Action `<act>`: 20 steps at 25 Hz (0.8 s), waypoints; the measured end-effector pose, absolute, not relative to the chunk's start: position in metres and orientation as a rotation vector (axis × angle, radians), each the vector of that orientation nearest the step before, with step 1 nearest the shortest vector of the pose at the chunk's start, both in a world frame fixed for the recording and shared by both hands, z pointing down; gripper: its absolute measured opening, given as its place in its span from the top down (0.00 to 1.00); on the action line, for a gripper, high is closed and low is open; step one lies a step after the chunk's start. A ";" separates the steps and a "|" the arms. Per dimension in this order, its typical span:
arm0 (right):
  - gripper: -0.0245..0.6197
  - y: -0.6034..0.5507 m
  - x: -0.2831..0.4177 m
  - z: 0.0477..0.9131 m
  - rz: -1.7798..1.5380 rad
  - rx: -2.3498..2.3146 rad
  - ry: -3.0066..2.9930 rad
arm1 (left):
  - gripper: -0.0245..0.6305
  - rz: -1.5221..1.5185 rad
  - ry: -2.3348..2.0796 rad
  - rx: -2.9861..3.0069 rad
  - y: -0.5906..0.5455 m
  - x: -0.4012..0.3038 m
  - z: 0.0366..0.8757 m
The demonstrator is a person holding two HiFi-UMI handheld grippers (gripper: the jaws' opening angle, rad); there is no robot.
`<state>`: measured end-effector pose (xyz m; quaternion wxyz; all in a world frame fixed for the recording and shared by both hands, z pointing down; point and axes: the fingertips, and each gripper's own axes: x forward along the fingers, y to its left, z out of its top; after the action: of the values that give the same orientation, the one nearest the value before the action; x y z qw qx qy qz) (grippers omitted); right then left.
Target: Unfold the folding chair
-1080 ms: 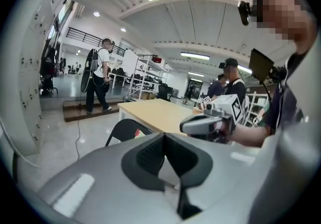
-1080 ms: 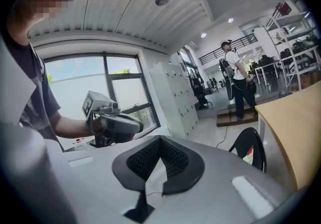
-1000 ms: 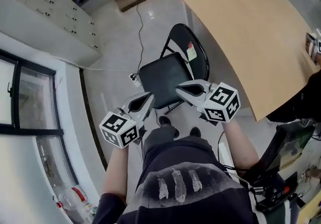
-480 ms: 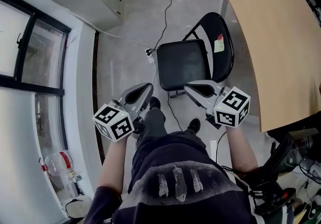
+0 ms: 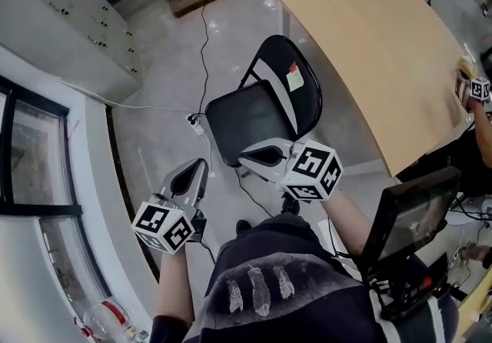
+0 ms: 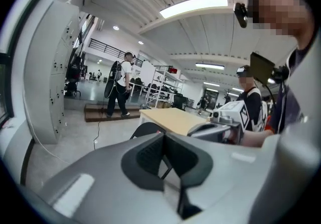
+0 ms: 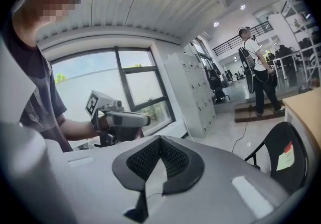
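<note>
Black folding chair (image 5: 257, 114) stands opened out on the grey floor (image 5: 169, 72), seat flat, backrest up, just beside the wooden tabletop (image 5: 369, 49). Jaws of the left tool (image 5: 201, 166) are together w/ nothing btwn them, near the seat's front-left corner but apart from it. The right tool (image 5: 246, 157) is likewise closed & empty, its tip over the seat's front edge in head view; contact unclear.

The shirt (image 5: 307, 311) is dark and short-sleeved (three pale feather-like marks); grey left gripper (image 5: 201, 166) and right gripper (image 5: 246, 157) bear black-and-white marker cubes (image 5: 311, 172).
</note>
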<state>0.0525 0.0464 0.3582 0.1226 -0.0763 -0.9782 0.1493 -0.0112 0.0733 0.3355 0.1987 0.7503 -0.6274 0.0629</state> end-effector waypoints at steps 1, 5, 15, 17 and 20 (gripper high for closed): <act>0.96 0.054 0.043 0.359 0.419 -0.200 -2.847 | 0.96 0.189 -1.754 2.121 0.084 -0.018 0.334; 0.96 0.099 0.009 0.355 0.359 -0.173 -2.815 | 0.96 0.101 -1.703 2.184 0.128 -0.049 0.331; 0.96 0.209 -0.059 0.371 0.277 -0.118 -2.725 | 0.96 -0.144 -1.524 2.316 0.219 -0.101 0.327; 0.96 0.219 -0.059 0.374 0.286 -0.101 -2.720 | 0.96 -0.160 -1.475 2.322 0.225 -0.099 0.335; 0.96 0.228 -0.050 0.371 0.292 -0.065 -2.722 | 0.96 -0.160 -1.422 2.349 0.231 -0.088 0.339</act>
<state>-0.0498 0.2276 0.3713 0.2000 -0.0232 -0.9739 0.1045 -0.0878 0.2314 0.3393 0.1943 0.8377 -0.5073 -0.0571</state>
